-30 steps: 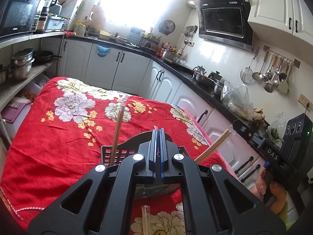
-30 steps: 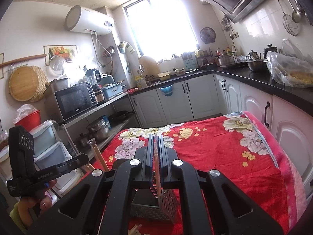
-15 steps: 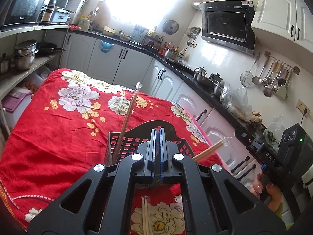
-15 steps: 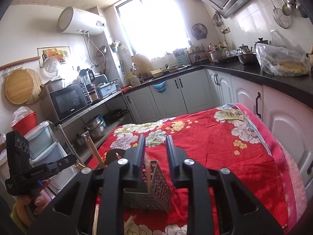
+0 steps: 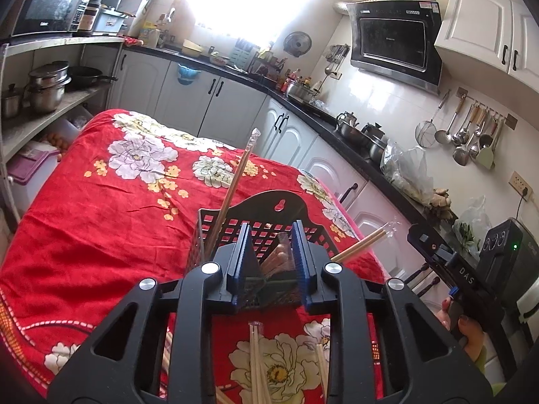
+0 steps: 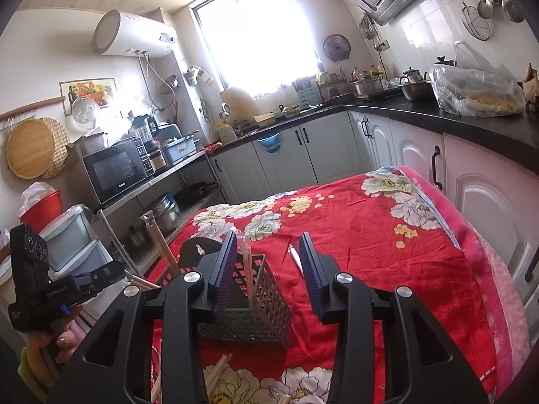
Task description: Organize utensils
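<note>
Chopsticks (image 5: 232, 192) in clear sleeves lean inside the black perforated holder (image 5: 279, 212) on the red floral desk (image 5: 101, 222), more lying loose in front. Left hand-held gripper (image 5: 271, 261) and right hand-held gripper (image 6: 266, 269) both gape wide, empty, above the holder.

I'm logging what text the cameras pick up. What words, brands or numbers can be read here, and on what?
"DAS": on the right gripper's black handle, seen from the left wrist view.
Left gripper's handle: white lettering, too blurred to read.
Microwave: brand under the door, too small to read.
Range hood: small logo on the glass, unreadable.
Water heater: display panel, unreadable.
</note>
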### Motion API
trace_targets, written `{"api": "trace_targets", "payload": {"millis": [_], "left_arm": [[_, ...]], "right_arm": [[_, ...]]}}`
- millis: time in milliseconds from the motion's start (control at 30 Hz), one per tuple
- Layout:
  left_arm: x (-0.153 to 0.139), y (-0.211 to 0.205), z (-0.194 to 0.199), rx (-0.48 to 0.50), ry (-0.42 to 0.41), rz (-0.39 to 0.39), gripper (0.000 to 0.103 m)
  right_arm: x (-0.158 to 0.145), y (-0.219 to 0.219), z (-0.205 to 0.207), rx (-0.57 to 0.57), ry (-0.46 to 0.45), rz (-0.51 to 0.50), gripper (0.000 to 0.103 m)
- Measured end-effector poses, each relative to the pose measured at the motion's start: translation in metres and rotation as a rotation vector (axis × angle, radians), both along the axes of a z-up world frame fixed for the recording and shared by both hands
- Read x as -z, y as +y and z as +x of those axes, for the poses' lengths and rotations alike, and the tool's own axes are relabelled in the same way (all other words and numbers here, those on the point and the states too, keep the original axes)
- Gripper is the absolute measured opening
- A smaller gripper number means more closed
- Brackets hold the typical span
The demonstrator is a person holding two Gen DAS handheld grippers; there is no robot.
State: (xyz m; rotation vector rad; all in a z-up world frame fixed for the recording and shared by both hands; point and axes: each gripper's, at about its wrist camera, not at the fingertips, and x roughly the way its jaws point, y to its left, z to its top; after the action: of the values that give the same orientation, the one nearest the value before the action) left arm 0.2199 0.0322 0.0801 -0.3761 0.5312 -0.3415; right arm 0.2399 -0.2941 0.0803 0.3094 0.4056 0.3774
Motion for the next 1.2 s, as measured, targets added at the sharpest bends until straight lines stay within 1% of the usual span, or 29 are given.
{"api": "trace_targets", "payload": {"millis": [33, 100, 167, 233, 267, 333, 467, 633, 800, 1200], "left_arm": [[0.000, 0.001, -0.001, -0.002, 0.000, -0.001, 0.022], [0.000, 0.003, -0.004, -0.006, -0.001, -0.003, 0.032], [0.001, 0.005, -0.006, -0.010, -0.002, -0.009, 0.037], [0.001, 0.006, -0.008, -0.014, -0.002, -0.012, 0.046], [0.002, 0.007, -0.009, -0.017, -0.002, -0.013, 0.048], [0.002, 0.009, -0.011, -0.029, -0.002, -0.013, 0.057], [0.003, 0.012, -0.015, -0.040, 0.002, -0.017, 0.067], [0.006, 0.016, -0.020, -0.055, 0.006, -0.020, 0.085], [0.010, 0.020, -0.025, -0.071, 0.017, -0.023, 0.092], [0.027, 0.020, -0.034, -0.079, 0.065, -0.003, 0.092]], "right_arm": [[0.001, 0.000, -0.001, 0.002, 0.002, 0.001, 0.039], [0.002, -0.001, -0.003, 0.002, 0.006, 0.003, 0.041], [0.004, -0.002, -0.005, 0.004, 0.008, 0.002, 0.042], [0.005, -0.002, -0.008, 0.001, 0.011, 0.000, 0.043], [0.005, -0.002, -0.009, 0.001, 0.012, 0.000, 0.043], [0.006, -0.002, -0.011, 0.001, 0.015, -0.001, 0.045], [0.010, -0.004, -0.015, 0.005, 0.024, 0.001, 0.048], [0.016, -0.005, -0.018, 0.005, 0.041, -0.002, 0.051], [0.021, -0.004, -0.022, 0.000, 0.056, -0.009, 0.054], [0.042, 0.012, -0.029, -0.043, 0.110, -0.042, 0.058]]}}
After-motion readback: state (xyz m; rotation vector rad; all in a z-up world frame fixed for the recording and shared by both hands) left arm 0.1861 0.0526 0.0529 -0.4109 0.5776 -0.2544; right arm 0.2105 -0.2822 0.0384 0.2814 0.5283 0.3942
